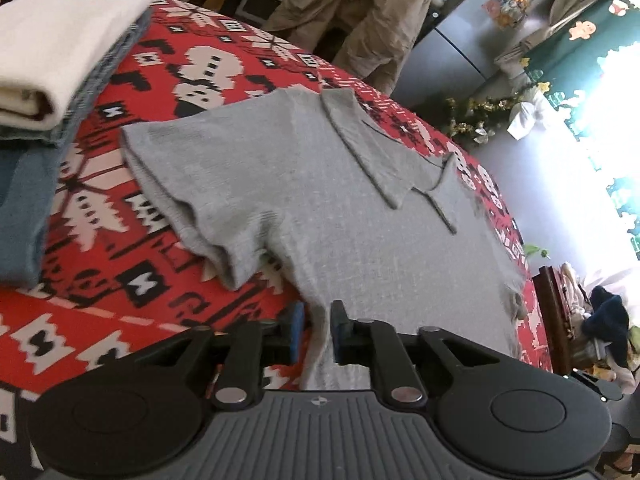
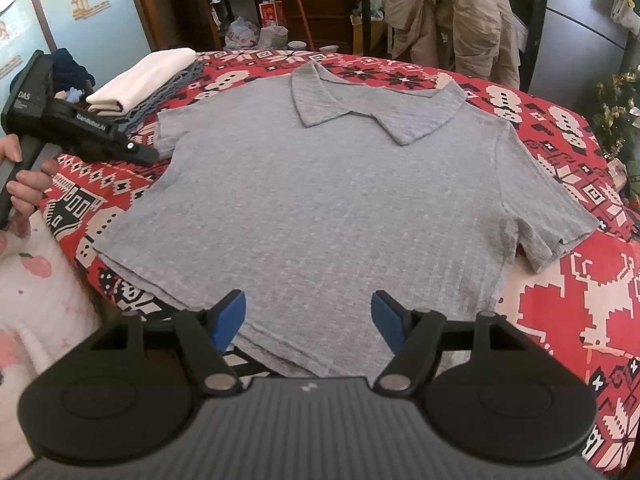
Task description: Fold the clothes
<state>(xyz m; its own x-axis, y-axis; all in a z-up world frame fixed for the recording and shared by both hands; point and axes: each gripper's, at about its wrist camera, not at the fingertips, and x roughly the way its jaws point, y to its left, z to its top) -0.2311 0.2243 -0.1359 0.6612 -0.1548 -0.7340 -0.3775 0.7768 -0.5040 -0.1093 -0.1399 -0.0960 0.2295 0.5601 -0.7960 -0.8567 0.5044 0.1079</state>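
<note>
A grey polo shirt lies spread flat on the red patterned tablecloth, collar at the far side. My right gripper stands open over the near hem, and its blue pads touch nothing. My left gripper sits at the shirt's left side edge, below the sleeve. Its jaws are only slightly apart, with a ridge of grey fabric between them, and the pads do not look pressed on it. The right wrist view shows the left gripper held by a hand.
A stack of folded clothes, cream on top of blue, sits at the table's far left, also seen as the stack. A beige jacket hangs over a chair behind the table. The table edge curves away on the right.
</note>
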